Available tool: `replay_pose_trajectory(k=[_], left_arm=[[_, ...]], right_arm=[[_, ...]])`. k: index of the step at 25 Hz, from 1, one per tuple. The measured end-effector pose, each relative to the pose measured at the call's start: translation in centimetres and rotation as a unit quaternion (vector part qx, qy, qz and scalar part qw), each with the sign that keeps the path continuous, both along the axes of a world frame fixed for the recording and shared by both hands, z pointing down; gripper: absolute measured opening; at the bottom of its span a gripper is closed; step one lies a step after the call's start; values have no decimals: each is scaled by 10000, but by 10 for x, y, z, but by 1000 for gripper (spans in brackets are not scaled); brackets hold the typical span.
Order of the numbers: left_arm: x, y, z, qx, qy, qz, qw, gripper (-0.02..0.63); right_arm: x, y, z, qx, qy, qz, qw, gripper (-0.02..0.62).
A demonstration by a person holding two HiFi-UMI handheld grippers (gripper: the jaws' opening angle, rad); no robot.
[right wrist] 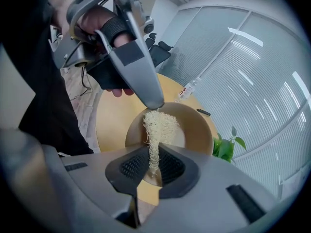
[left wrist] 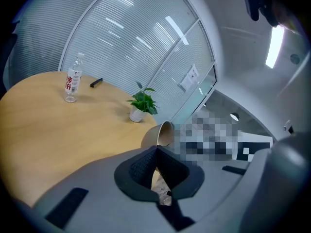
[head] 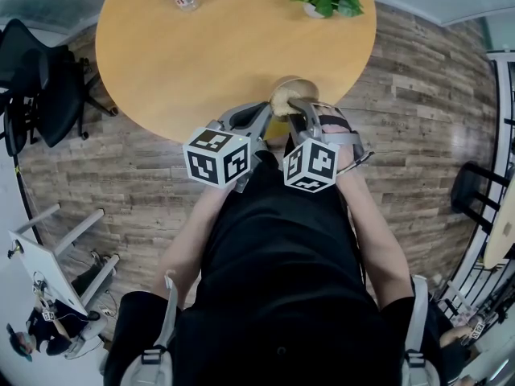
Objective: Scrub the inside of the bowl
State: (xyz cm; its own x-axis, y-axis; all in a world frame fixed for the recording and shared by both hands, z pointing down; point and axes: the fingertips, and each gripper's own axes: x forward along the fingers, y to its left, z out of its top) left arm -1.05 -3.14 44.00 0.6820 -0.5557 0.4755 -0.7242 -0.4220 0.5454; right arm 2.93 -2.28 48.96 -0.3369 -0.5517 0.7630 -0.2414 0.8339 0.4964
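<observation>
Office, round wooden table, black swivel chair, glass partition walls with blinds

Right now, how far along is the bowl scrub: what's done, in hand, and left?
Done: the left gripper is shut on the rim of the bowl, holding it tilted at the table edge. In hand: the right gripper pinches the fibrous scrubber, its free end inside the bowl. Left: the scrubbing itself; how much of the inside has been covered I cannot tell.
</observation>
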Motion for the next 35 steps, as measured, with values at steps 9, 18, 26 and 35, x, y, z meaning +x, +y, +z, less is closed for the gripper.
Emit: replay_pose_trajectory(k=[9, 18, 26, 35], left_arm=[[7, 6, -2, -56, 21, 230, 9997, 12], [19, 9, -21, 343, 278, 474, 9979, 12], [16, 7, -15, 290, 256, 375, 9985, 12], [12, 6, -12, 289, 121, 320, 9990, 12]], right_arm=[[13, -22, -15, 872, 521, 26, 9948, 37], [13, -24, -21, 925, 399, 44, 9949, 37], [7, -6, -10, 45, -105, 160, 9998, 37], [6, -7, -27, -809, -1337, 985, 9828, 37]])
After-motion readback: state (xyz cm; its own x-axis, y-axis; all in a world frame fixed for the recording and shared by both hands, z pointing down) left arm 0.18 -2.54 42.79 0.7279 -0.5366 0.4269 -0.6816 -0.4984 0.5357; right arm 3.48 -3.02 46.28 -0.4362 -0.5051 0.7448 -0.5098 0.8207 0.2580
